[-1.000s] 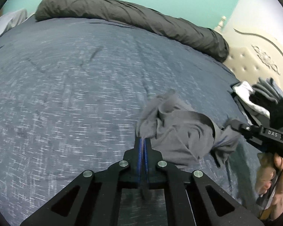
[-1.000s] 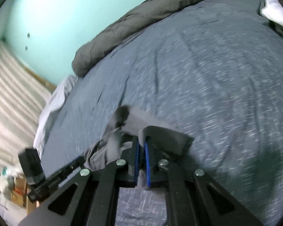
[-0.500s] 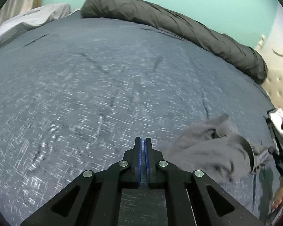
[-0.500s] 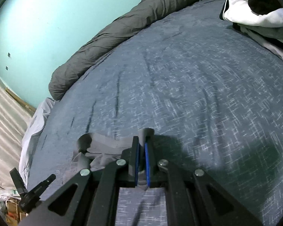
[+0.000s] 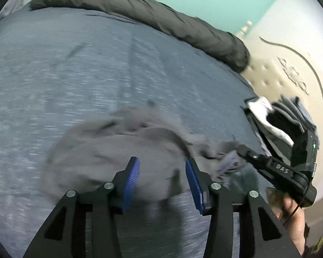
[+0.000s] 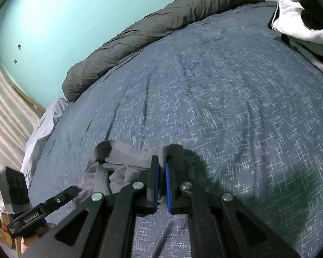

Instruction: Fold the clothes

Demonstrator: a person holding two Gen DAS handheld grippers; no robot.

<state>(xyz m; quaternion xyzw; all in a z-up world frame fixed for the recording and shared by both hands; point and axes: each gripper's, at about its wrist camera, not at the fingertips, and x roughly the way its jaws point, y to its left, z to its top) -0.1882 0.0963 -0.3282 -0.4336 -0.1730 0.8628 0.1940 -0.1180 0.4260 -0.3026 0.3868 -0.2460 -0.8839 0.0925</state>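
A crumpled grey garment (image 5: 122, 150) lies on the blue bedspread (image 5: 75, 64). My left gripper (image 5: 162, 165) is open, its blue pads spread wide just above the garment's near edge, holding nothing. My right gripper (image 6: 161, 163) is shut on a corner of the grey garment (image 6: 122, 161), with cloth pinched between its blue pads. The right gripper (image 5: 269, 163) also shows at the right of the left wrist view, and the left gripper (image 6: 43, 210) at the lower left of the right wrist view.
A dark grey rolled duvet (image 5: 140, 8) lies along the far edge of the bed by the teal wall. A pile of white and dark clothes (image 5: 280, 120) sits at the bed's right near a beige headboard (image 5: 290, 71). It also shows in the right wrist view (image 6: 297, 17).
My left gripper has opened from shut and swung back over the grey garment. My right gripper stays shut on the garment's corner and has hardly moved.
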